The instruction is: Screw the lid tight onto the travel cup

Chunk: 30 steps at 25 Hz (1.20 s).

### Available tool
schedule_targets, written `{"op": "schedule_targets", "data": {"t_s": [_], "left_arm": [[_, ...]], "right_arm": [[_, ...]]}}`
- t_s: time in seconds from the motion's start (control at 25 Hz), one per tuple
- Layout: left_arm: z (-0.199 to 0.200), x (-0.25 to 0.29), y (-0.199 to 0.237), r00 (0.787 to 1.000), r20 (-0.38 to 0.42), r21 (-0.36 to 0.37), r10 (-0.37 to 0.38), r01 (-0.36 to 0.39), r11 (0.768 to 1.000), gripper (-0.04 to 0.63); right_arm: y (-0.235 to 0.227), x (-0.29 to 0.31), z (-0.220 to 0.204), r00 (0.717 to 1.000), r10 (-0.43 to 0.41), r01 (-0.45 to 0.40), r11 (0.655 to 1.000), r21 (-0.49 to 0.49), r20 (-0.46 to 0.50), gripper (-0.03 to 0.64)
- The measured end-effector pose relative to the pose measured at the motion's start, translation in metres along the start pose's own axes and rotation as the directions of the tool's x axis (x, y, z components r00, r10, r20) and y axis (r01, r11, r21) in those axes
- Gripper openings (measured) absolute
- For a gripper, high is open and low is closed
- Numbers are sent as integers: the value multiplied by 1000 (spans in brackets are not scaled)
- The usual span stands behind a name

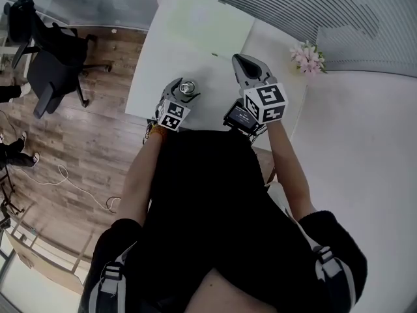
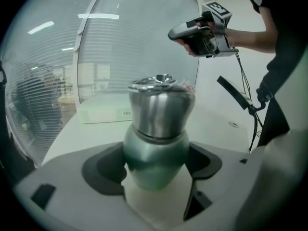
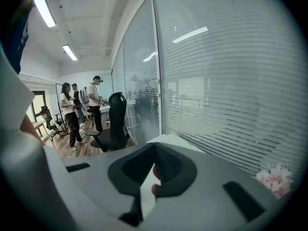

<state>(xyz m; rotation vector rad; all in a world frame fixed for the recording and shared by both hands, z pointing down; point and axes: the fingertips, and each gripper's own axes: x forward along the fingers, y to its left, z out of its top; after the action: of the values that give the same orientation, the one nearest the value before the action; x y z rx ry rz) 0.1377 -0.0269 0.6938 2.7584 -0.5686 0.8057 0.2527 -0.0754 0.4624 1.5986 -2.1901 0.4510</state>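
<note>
Over white table [image 1: 195, 38], left gripper [image 2: 156, 163] grasps the likely slick, rigid cup [image 2: 161, 114] low; right gripper [image 3: 155, 174] clenched empty.

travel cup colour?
Travel cup: green below, silver metal above. Best in the left gripper view.

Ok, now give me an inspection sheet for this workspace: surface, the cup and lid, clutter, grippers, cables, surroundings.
Surface: white table.
Job's things: travel cup upright, silver lid on top; tightness cannot be told.
Clutter: pale green box at the table's far side; pink flowers at its right edge.
Grippers: left gripper closed on the cup's green body; right gripper raised, jaws shut, empty.
Cables: black cable hangs from the right gripper; pale cable on the wood floor.
Surroundings: black office chair, blinds behind glass, people standing beyond.
</note>
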Motion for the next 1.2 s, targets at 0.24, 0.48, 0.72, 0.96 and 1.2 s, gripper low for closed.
{"op": "schedule_targets", "data": {"t_s": [0.24, 0.48, 0.72, 0.96, 1.2], "left_arm": [[-9, -16, 7, 999, -39, -9, 27, -27, 1000, 376], [-25, -46, 20, 996, -68, -48, 63, -66, 997, 376], [-29, -48, 19, 994, -31, -63, 108, -110, 992, 376], [-29, -45, 17, 991, 30, -69, 130, -128, 989, 376], [-25, -47, 21, 991, 46, -73, 128, -124, 990, 376]], "right_arm": [[19, 20, -2, 995, 79, -82, 995, -62, -57, -5], [92, 45, -17, 946, 255, -293, 937, -192, -199, -5], [174, 53, -52, 810, 397, -557, 750, -356, -432, 145], [209, 63, -99, 692, 363, -674, 635, -378, -624, 192], [214, 80, -121, 619, 285, -691, 641, -335, -732, 239]]}}
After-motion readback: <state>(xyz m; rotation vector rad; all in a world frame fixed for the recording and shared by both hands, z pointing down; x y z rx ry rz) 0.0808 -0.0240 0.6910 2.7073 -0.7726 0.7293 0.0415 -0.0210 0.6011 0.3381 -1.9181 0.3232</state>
